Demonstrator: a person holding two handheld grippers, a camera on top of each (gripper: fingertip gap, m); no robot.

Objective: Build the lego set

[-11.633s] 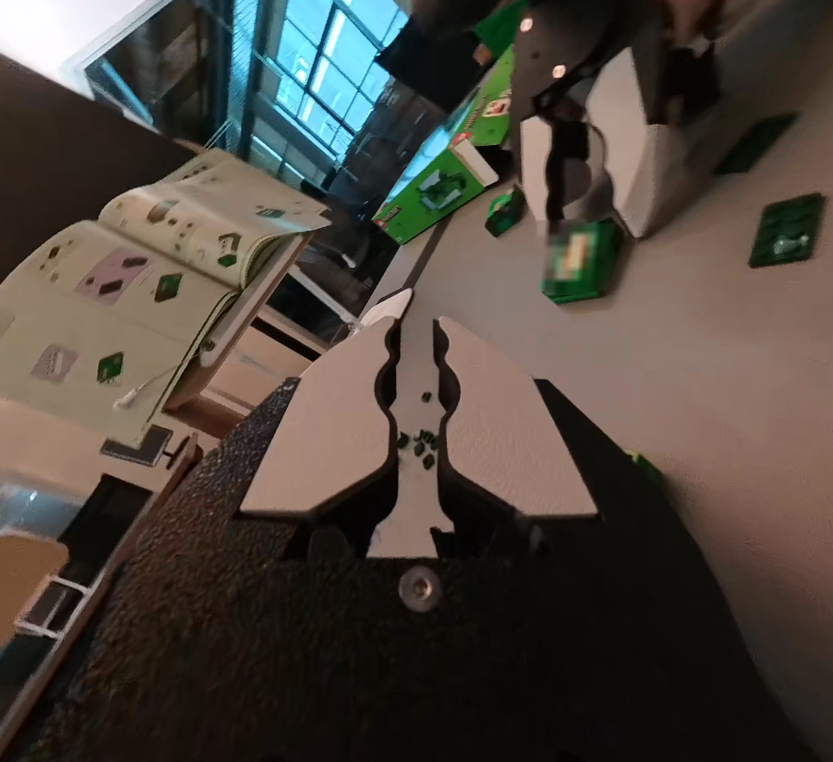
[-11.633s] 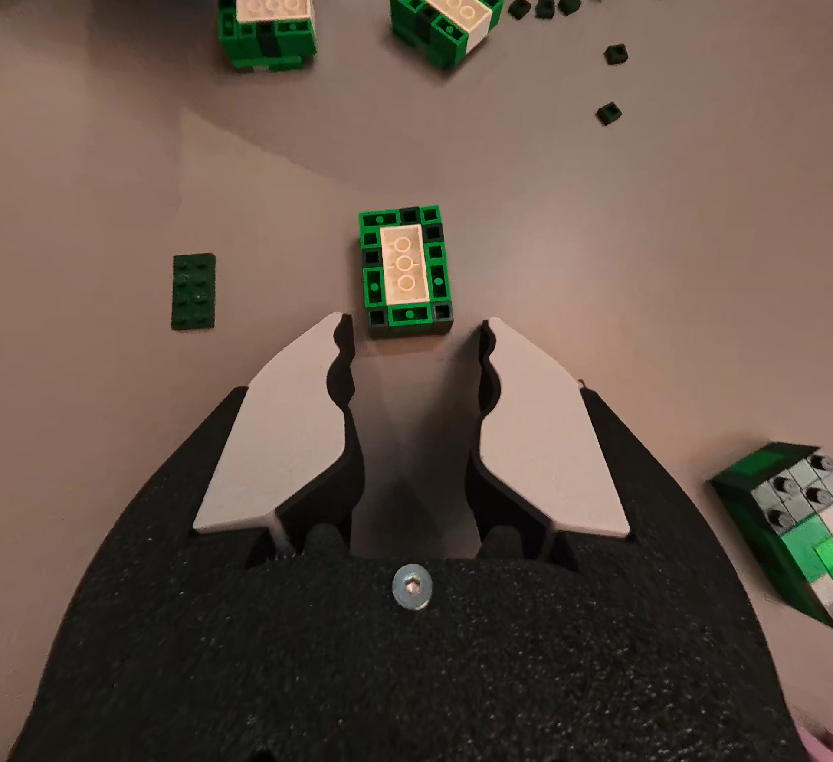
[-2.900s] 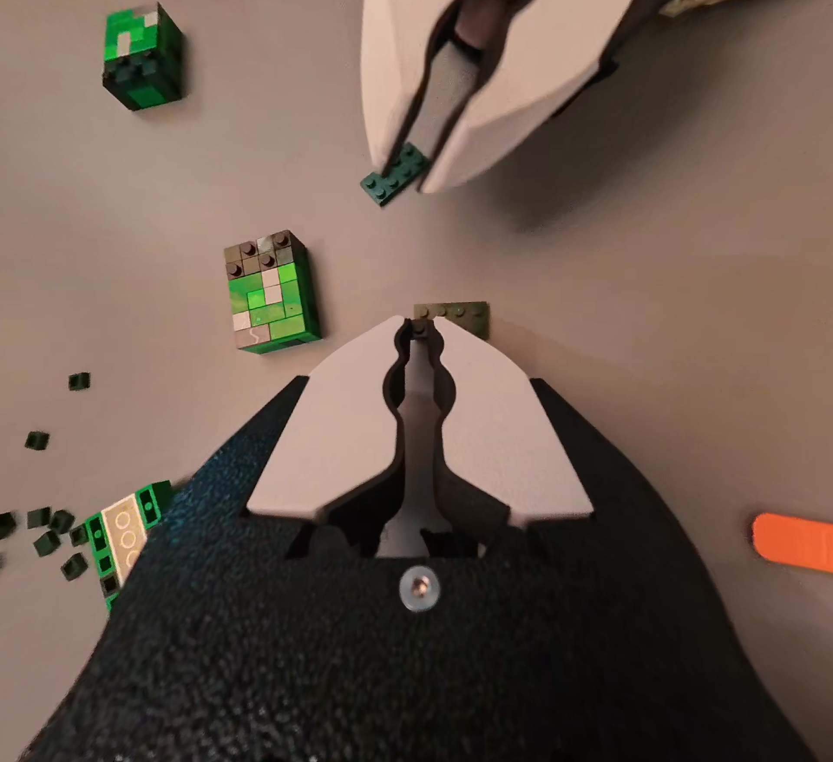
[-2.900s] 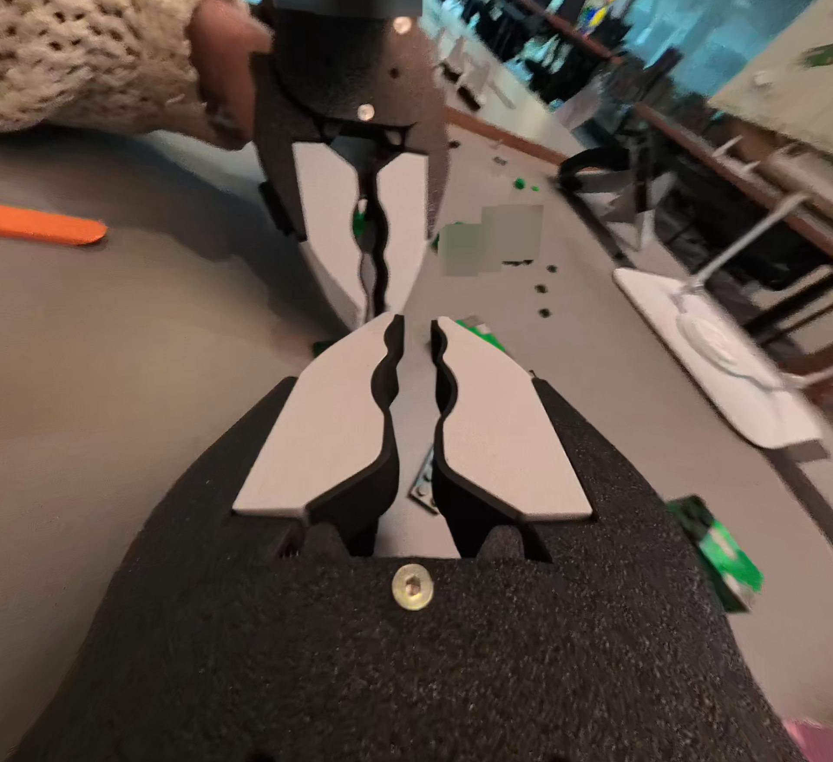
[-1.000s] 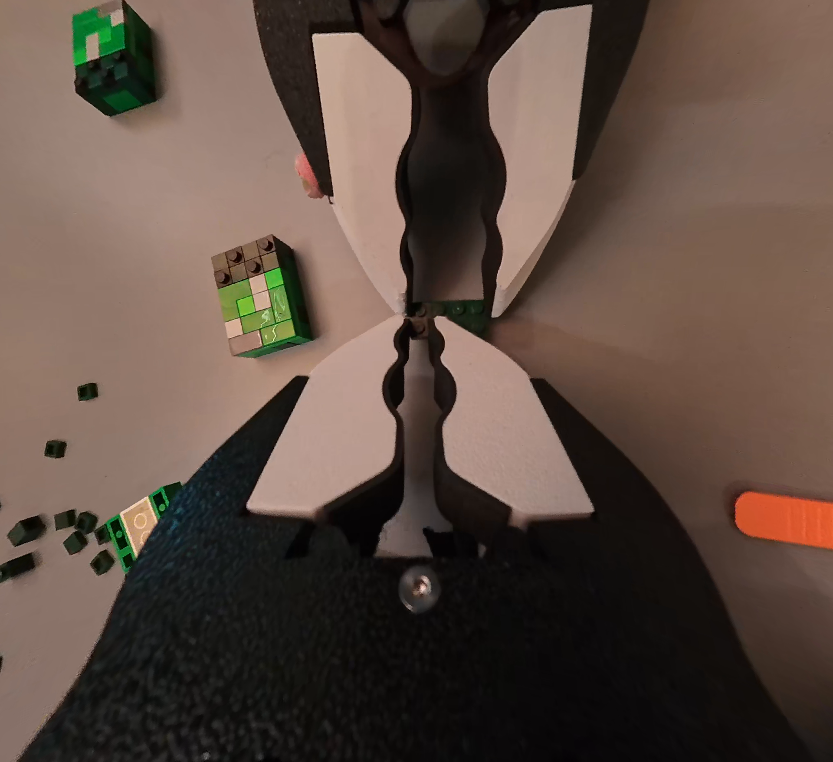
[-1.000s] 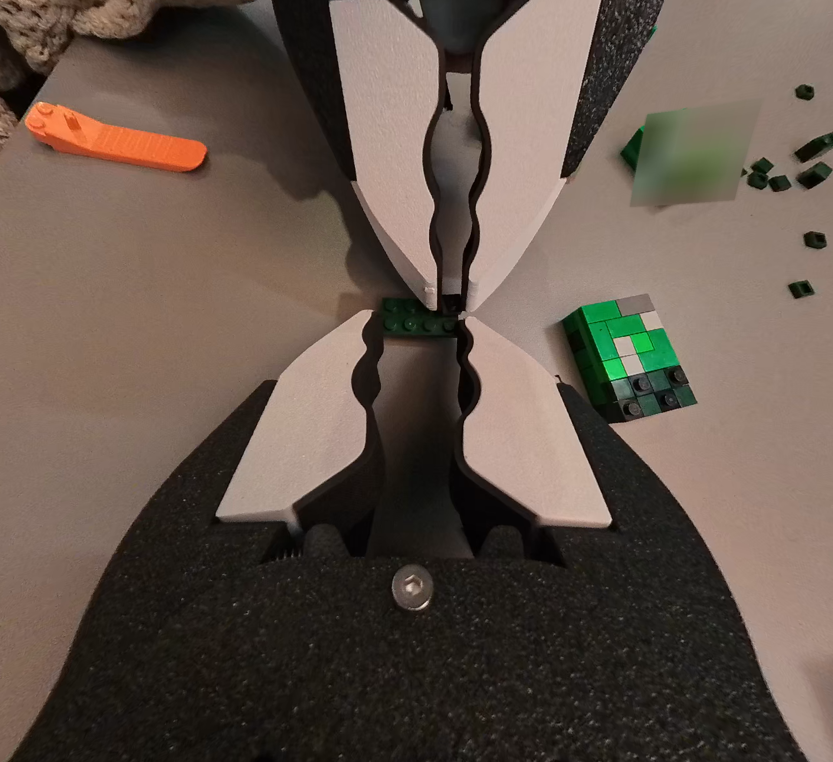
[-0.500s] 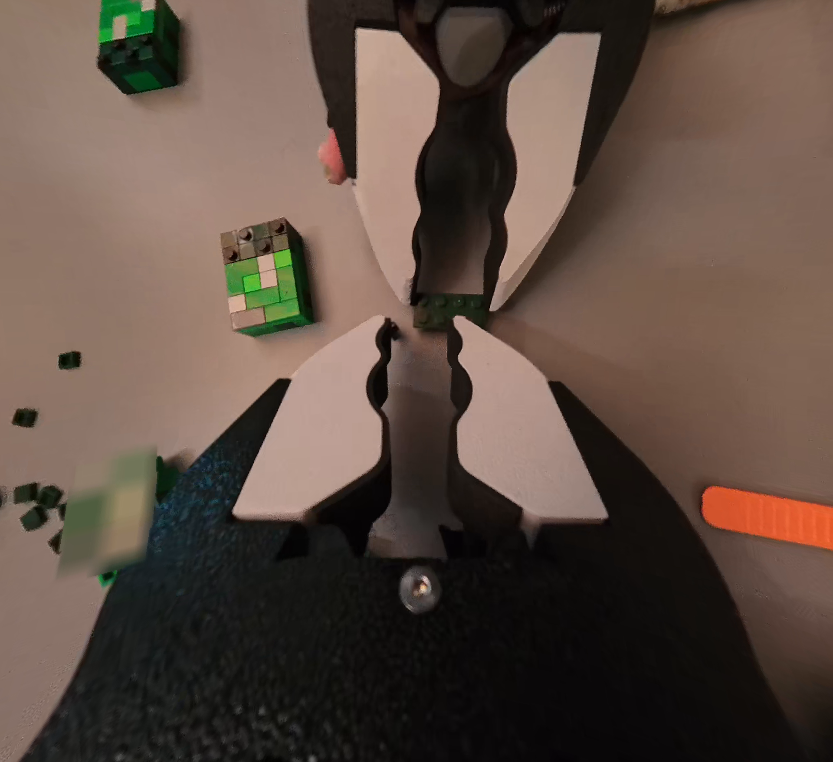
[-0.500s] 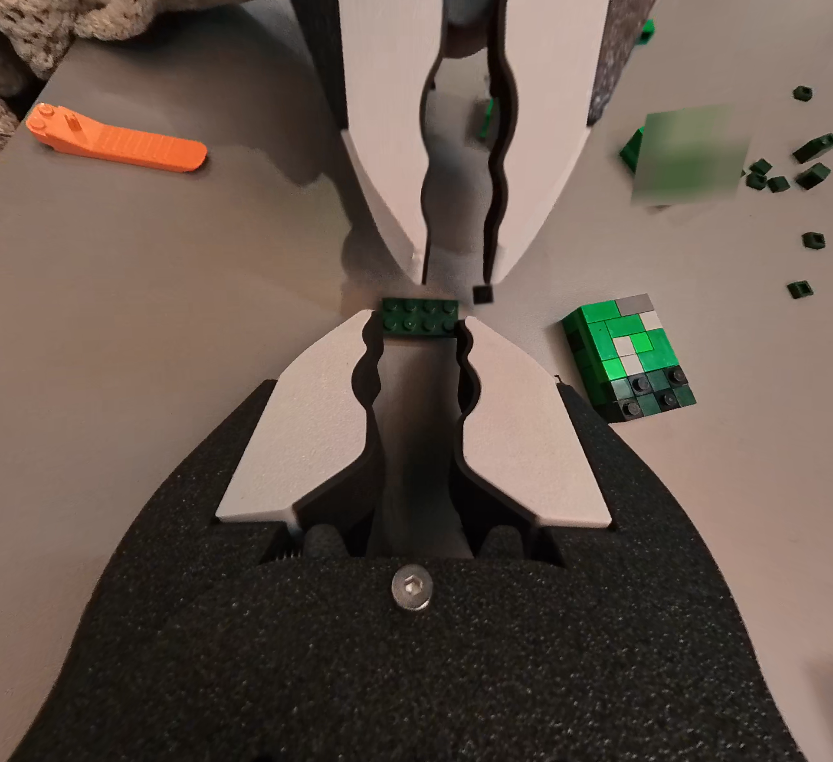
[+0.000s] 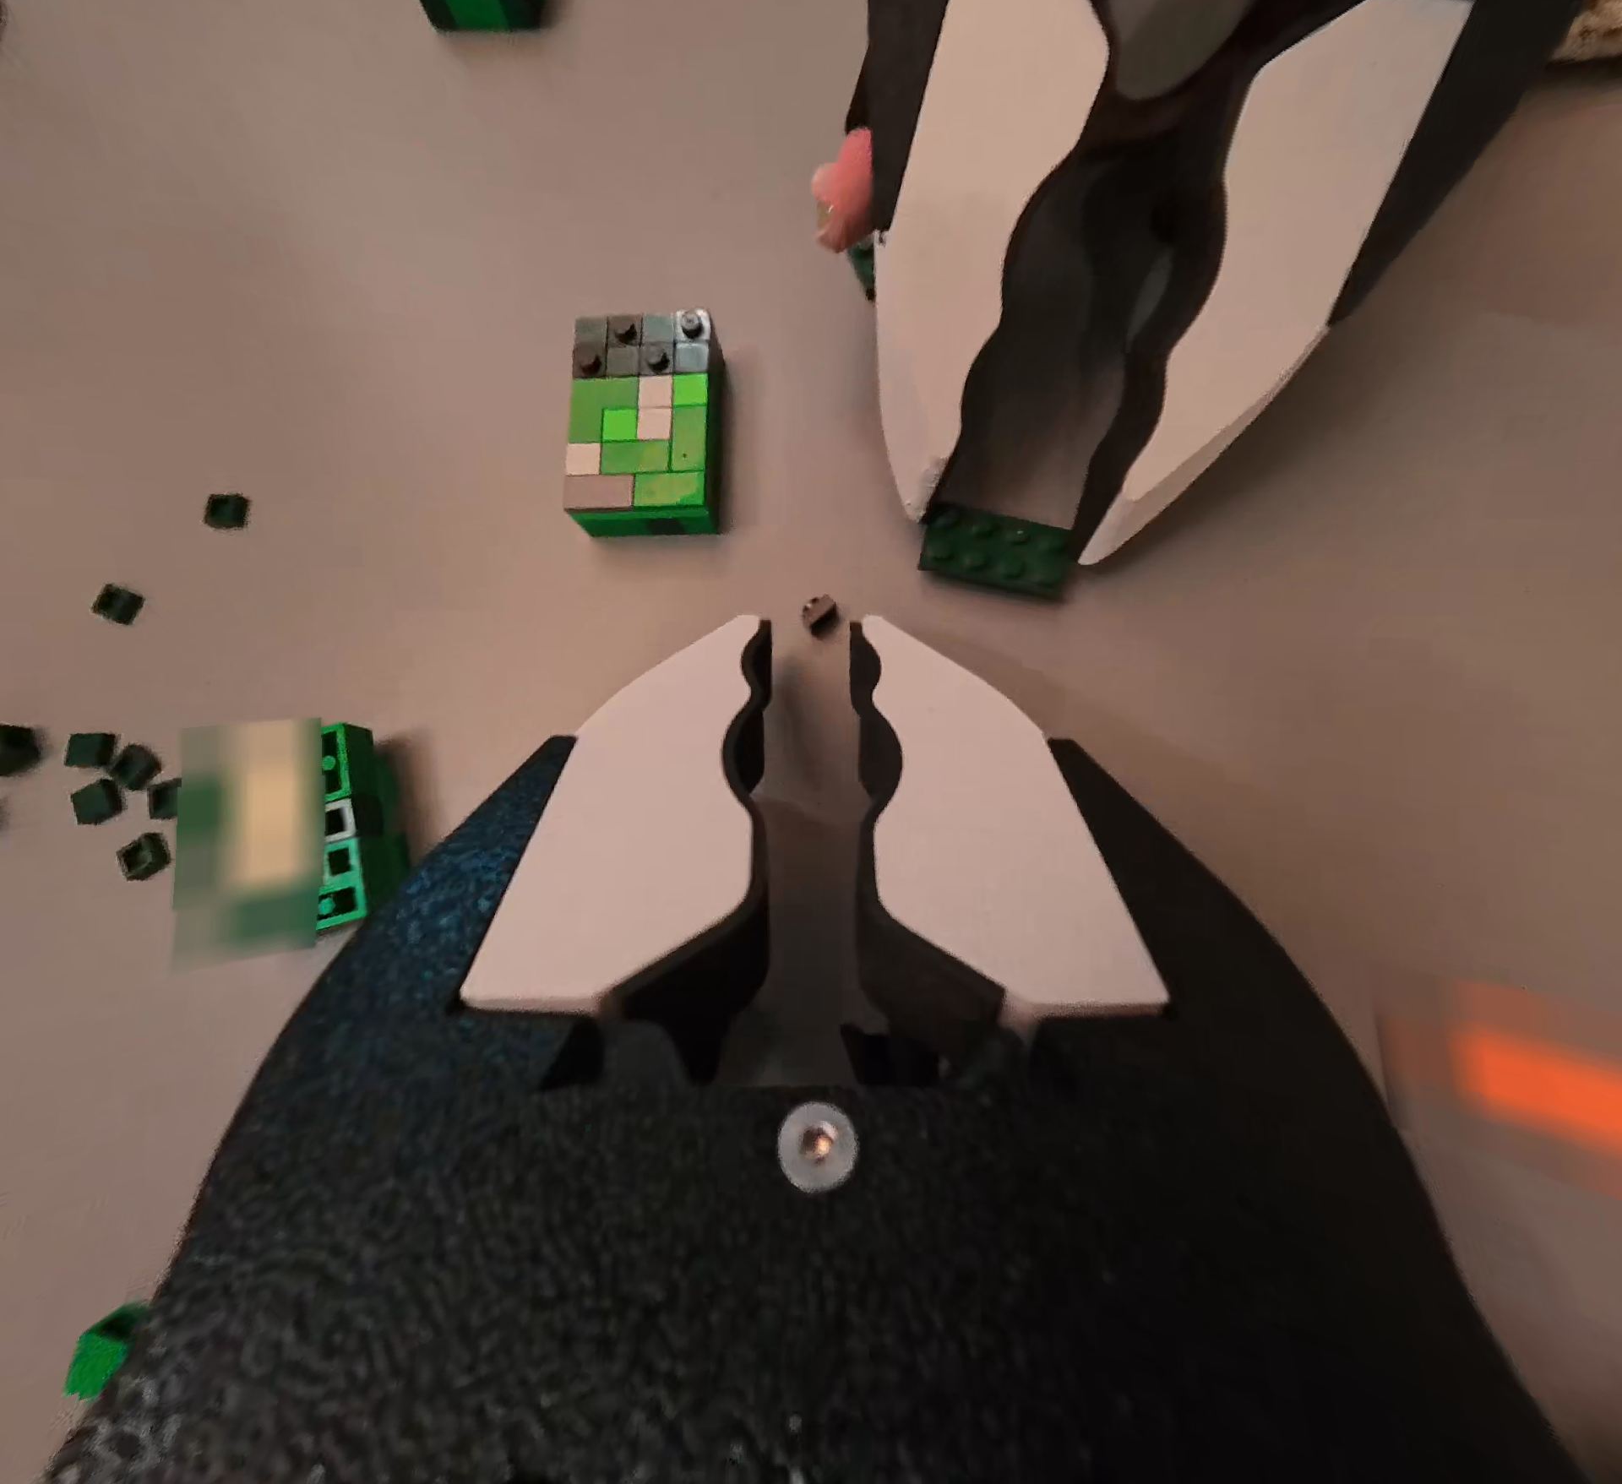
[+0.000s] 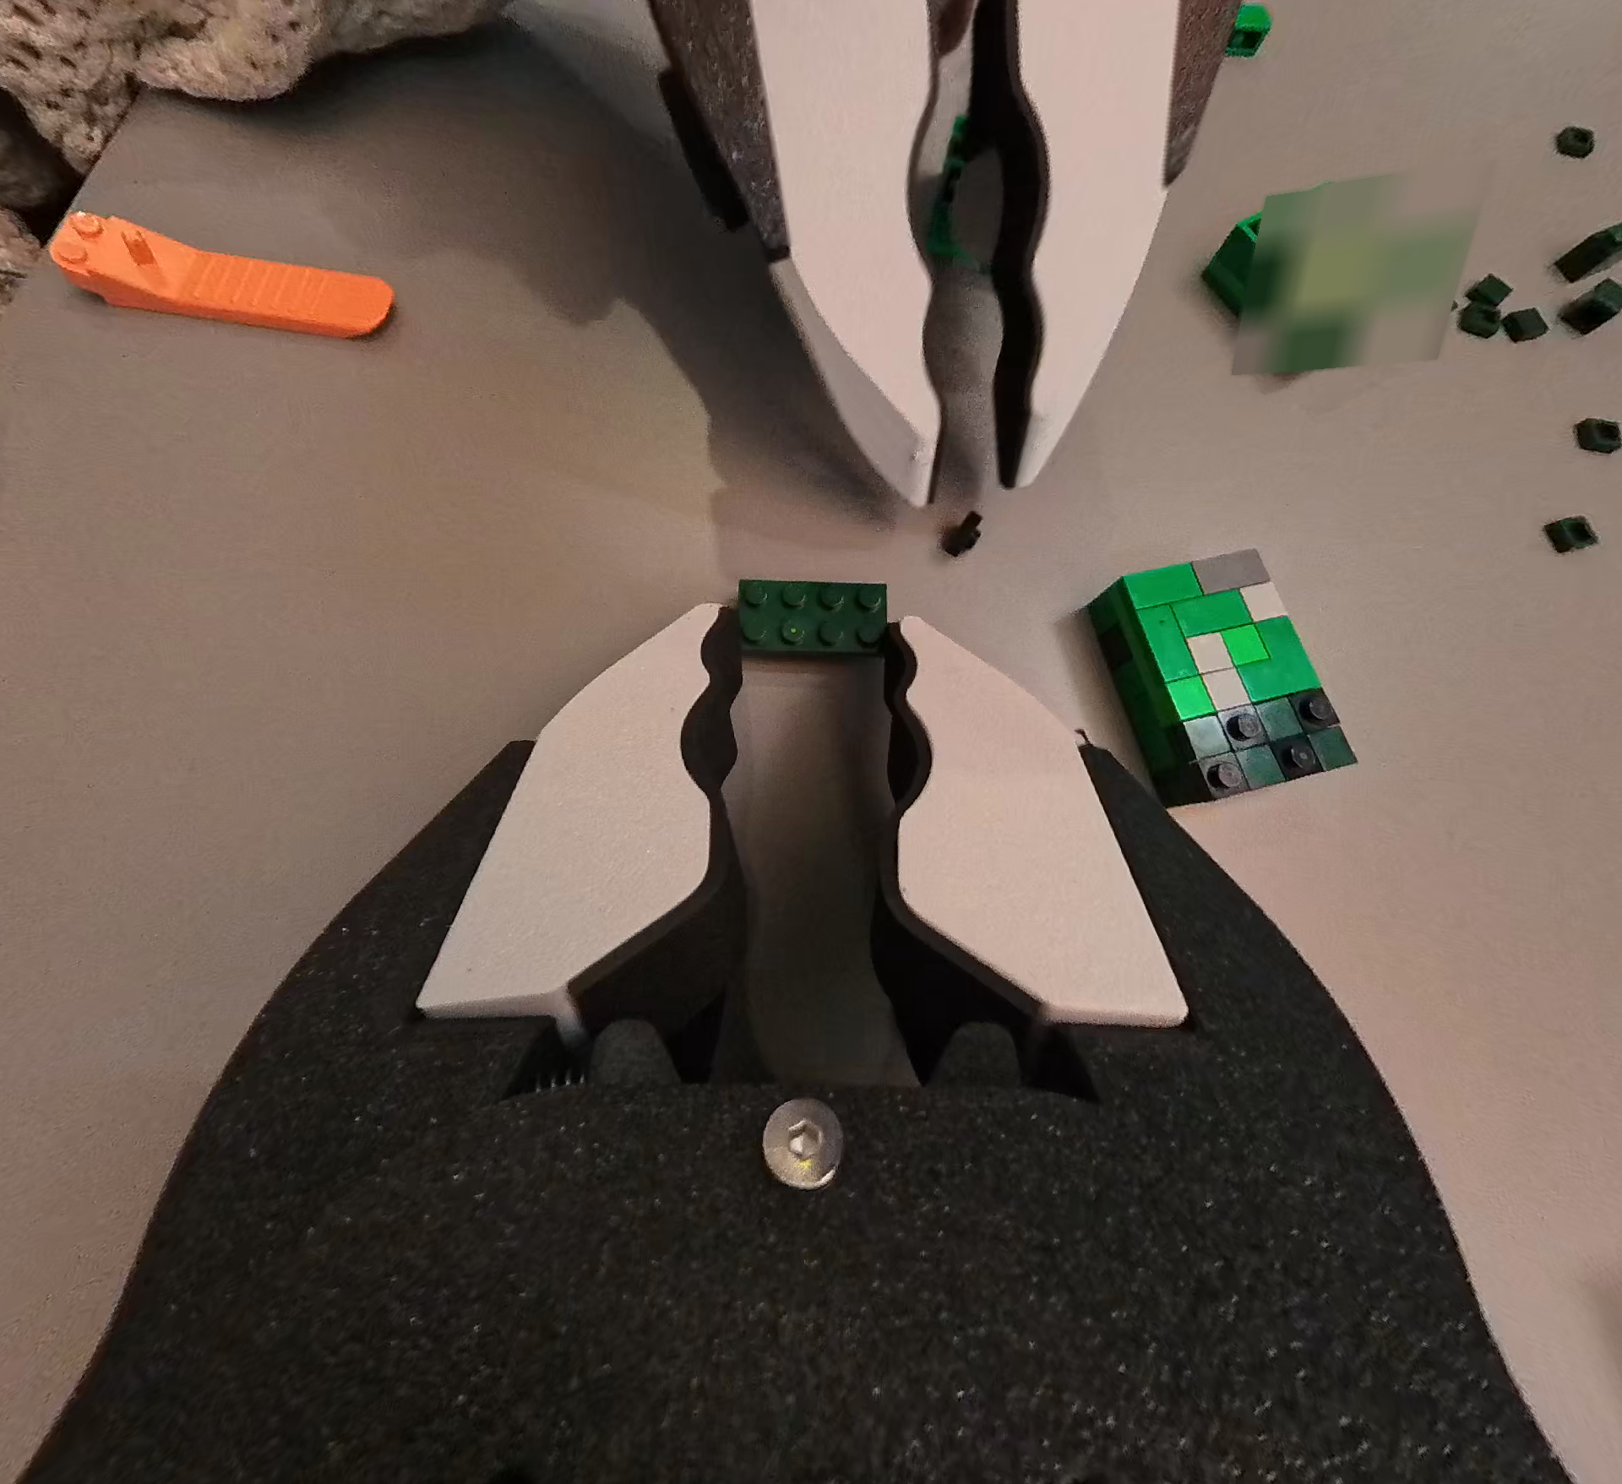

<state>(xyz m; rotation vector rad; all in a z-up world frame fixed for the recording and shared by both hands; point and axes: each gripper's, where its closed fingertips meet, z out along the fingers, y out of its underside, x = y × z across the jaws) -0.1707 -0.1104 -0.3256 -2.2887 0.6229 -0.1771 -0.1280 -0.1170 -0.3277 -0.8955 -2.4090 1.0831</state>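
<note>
While several green block assemblies [image 9: 645,424] already stand built on the grey worktop [image 10: 351,564], loose dark pieces [image 9: 114,784] remain scattered at the left, so much seems left. The right claw [image 10: 812,626] is clamped on a dark green plate [image 10: 812,617]; the left claw [image 9: 812,626] is apart, a tiny black stud [image 9: 819,615] lying loose at its tips. No writing is legible.

Plain grey tabletop [image 10: 369,582], dim warm light, soft shadows
</note>
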